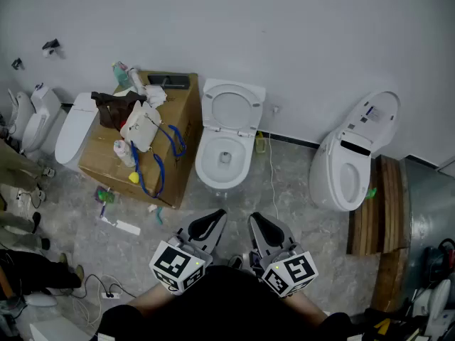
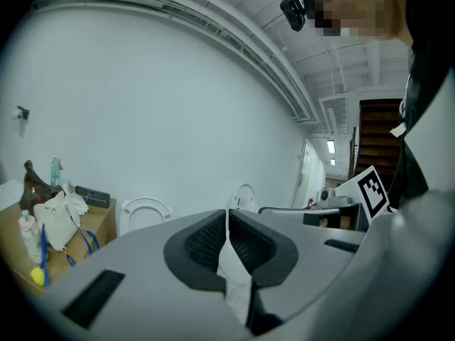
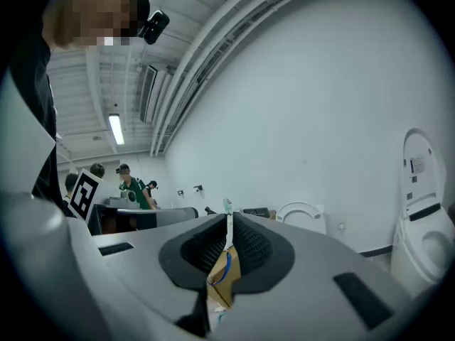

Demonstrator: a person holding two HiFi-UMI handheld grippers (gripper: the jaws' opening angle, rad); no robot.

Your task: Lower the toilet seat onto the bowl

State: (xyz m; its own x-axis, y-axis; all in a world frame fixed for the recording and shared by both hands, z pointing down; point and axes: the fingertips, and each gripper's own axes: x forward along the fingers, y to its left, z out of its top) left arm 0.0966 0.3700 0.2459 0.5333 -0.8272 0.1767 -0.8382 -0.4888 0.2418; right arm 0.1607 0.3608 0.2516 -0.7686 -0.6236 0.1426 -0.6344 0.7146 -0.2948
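Observation:
A white toilet stands against the wall in the head view, its seat raised upright behind the open bowl. Both grippers hover low in front of it, well short of the bowl. My left gripper and right gripper sit side by side, jaws shut, nothing between them. The raised seat appears small and far off past the left gripper in the left gripper view. From the right gripper view it shows as a ring beyond the right gripper.
A cardboard box with a white bag, bottles and a blue strap stands just left of the toilet. Another toilet and wooden boards are at right. More toilets and floor cables lie at left. People stand far behind.

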